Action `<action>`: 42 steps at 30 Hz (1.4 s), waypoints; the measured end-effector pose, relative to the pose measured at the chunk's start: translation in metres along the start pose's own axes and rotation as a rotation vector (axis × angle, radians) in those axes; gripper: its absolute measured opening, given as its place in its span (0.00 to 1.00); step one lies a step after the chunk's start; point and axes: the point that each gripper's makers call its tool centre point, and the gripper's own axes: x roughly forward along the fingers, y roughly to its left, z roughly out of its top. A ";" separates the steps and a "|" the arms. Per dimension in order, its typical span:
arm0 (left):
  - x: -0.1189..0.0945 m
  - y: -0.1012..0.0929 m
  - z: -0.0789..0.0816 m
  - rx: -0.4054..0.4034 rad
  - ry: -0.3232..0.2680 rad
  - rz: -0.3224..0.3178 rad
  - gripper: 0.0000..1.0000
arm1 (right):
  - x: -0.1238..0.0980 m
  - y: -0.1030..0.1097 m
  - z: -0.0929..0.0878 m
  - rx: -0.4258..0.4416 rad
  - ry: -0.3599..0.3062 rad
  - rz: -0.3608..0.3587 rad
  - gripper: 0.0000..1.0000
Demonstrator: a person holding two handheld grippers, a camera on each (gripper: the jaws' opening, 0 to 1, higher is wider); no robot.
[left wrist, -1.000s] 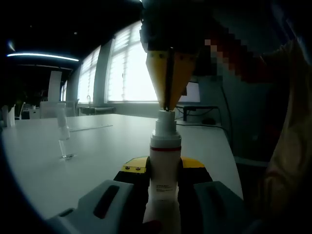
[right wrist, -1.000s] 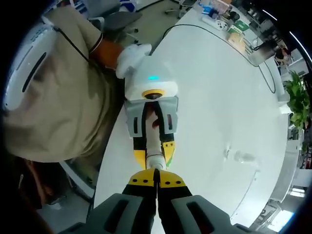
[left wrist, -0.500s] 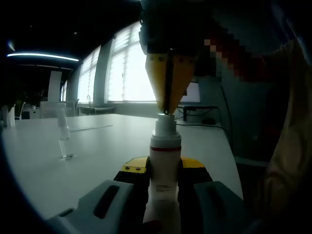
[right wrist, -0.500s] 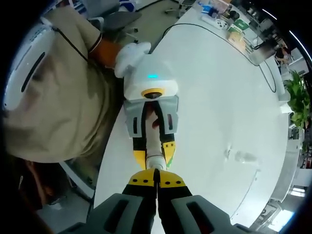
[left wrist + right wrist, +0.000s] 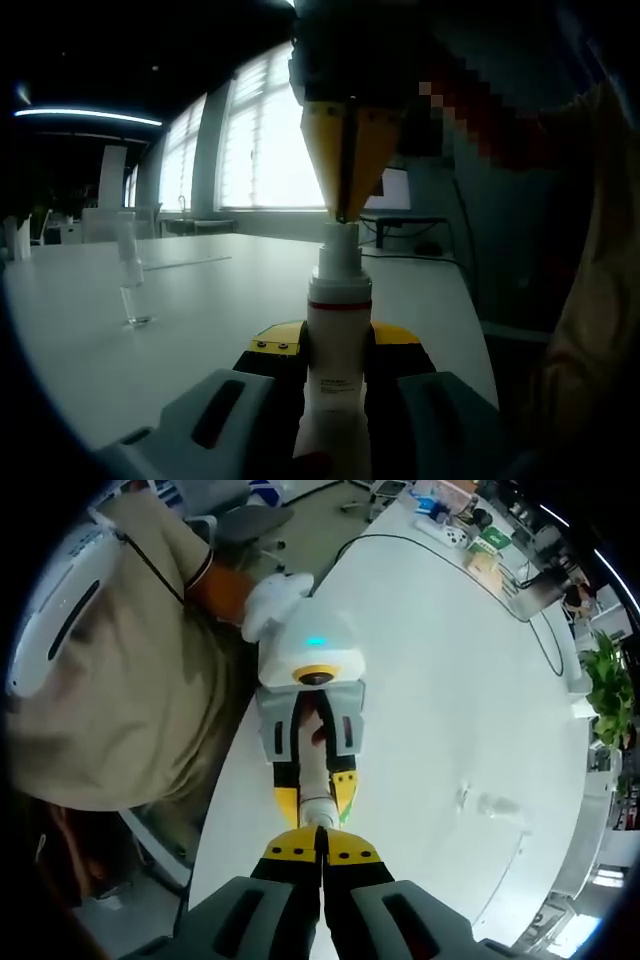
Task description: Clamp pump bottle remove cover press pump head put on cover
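My left gripper (image 5: 338, 375) clamps the pump bottle (image 5: 338, 340) upright; my right gripper (image 5: 321, 858), jaws together, rests on its pump head (image 5: 340, 243). The cover (image 5: 128, 280) stands off leftward, awaiting refitting.

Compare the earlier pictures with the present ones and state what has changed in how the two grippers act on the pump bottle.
Very little. The right gripper, jaws closed, dipped slightly onto the pump head half a second ago and has since come back up a touch, its tips still at the head's top. The left gripper stays clamped on the pump bottle. The clear cover remains standing on the table.
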 end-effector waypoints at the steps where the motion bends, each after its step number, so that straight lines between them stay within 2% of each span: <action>1: 0.000 0.000 0.000 0.000 0.000 0.000 0.13 | 0.000 0.000 -0.001 0.004 -0.005 0.000 0.00; 32: 0.000 0.000 0.000 -0.003 0.000 0.000 0.13 | 0.001 -0.003 0.001 0.000 0.002 0.004 0.00; 42: 0.000 0.001 -0.001 -0.003 0.000 0.000 0.13 | 0.001 -0.002 0.002 -0.015 0.023 -0.006 0.00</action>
